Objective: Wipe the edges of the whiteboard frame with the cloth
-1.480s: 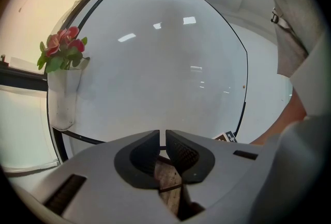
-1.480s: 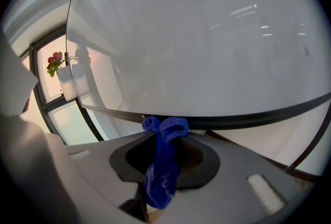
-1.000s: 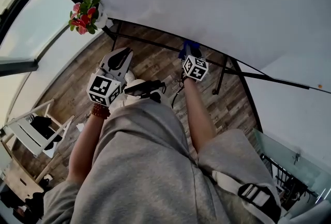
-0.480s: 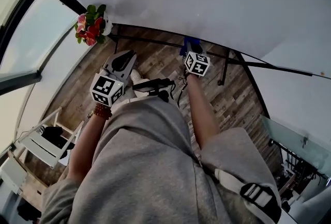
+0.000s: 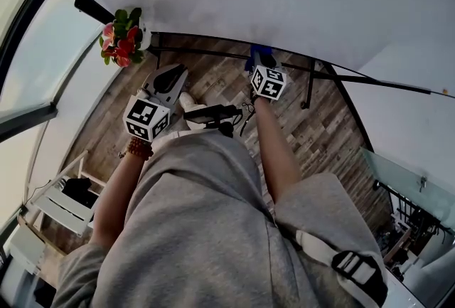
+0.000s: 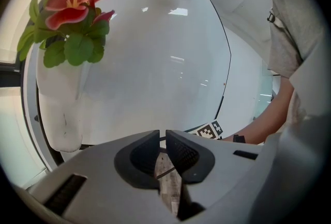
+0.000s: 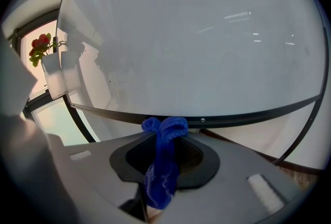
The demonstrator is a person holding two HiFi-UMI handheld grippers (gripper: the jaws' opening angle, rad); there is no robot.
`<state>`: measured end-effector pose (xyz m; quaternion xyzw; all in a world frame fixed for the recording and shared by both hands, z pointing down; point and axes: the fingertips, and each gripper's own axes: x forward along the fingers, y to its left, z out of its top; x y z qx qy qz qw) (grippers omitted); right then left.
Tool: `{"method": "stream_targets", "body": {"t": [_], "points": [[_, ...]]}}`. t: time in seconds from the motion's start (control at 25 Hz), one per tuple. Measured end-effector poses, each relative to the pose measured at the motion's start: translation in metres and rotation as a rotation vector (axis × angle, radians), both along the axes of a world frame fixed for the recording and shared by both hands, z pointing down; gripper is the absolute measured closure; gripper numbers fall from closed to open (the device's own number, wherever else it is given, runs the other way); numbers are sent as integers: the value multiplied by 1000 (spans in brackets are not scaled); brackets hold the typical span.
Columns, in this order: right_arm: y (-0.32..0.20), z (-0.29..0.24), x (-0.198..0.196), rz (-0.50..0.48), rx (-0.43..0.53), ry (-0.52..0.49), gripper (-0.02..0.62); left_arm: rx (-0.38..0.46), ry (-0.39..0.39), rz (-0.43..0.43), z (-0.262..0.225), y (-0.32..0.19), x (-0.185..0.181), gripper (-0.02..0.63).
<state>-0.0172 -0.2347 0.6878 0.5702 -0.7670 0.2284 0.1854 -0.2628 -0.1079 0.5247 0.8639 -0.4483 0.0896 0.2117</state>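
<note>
The right claw (image 7: pixel 166 134) is clamped on a blue cloth (image 7: pixel 162 168), which is bunched into a knot above the jaw tips and hangs down between them. The knot sits at the black bottom edge of the frame (image 7: pixel 243 114) of the whiteboard (image 7: pixel 196 36); whether it actually presses on the edge I cannot tell. In the head view this claw (image 5: pixel 261 57) reaches forward to the same bar, low over the wooden floor (image 5: pixel 213 82). The left claw (image 6: pixel 162 137) holds nothing, its jaws drawn almost together with only a thin slit between them, and it points toward the board's left side, near a white holder of red flowers (image 6: pixel 72 11).
</note>
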Motion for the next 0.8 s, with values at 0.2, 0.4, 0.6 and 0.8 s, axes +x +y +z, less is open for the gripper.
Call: {"method": "stream_targets", "body": {"t": [0.2,0.4,0.6,0.8], "points": [[0,0,-18,-17,6,-24,489,-6,-2,-5,4,-3,-5,563],[1,-1,-34,-28,5,-46,489,-8,-2,-13,5,-4,-7,563],[2,-1,-46,-41,4,-61,489,-23,4,-22,8,-3,-9,563],[2,-1,-57,-45,2,-71,489,-31,2,-20,11,-2,-13,563]]}}
